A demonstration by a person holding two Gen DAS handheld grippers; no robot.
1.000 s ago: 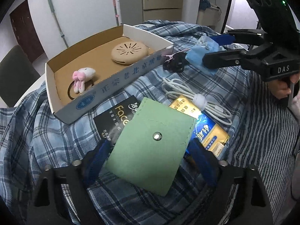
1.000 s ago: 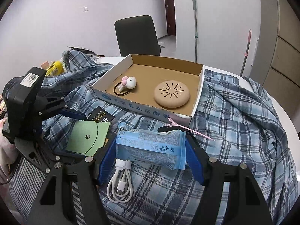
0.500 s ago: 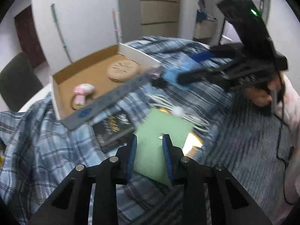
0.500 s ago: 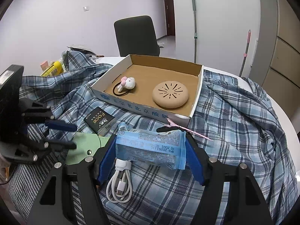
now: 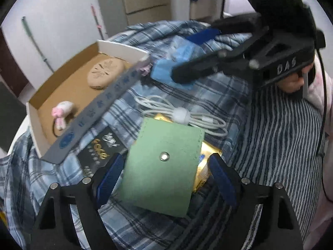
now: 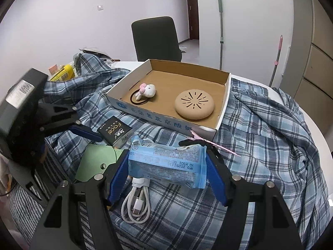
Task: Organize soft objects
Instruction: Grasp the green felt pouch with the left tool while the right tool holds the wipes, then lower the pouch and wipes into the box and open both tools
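- The shallow open cardboard box [image 6: 166,123] sits on a blue plaid shirt [image 6: 260,145] spread over the white counter [image 6: 312,120].
- Inside the box, at its right end in the right wrist view, lies a round tan cushion with slits cut in its top [image 6: 194,106].
- At the other end of the box lies a small white plush bunny with pink ears [image 6: 146,90], fixed to a dark hair ring [image 6: 135,100] that lies flat on the box floor.
- The right tongs [image 6: 167,154] are clamped on a soft blue tissue pack [image 6: 166,164], one blue pad against each end. The pack is held outside the box, close to its front wall.
- Under that pack a coiled white cable [image 6: 136,206] lies on the shirt.
- The left tongs [image 5: 166,160] stand apart, having just been opening. A flat green felt pouch with a metal snap [image 5: 162,179] lies between the pads, with a gap showing on both sides.
- The pouch rests partly on a yellow foil packet [image 5: 208,152], outside the box.
- Just beside the pouch, a small black carton with gold lettering [image 6: 115,131] lies between it and the box.
- A dark striped cloth [image 5: 281,145] covers the near side of the counter.
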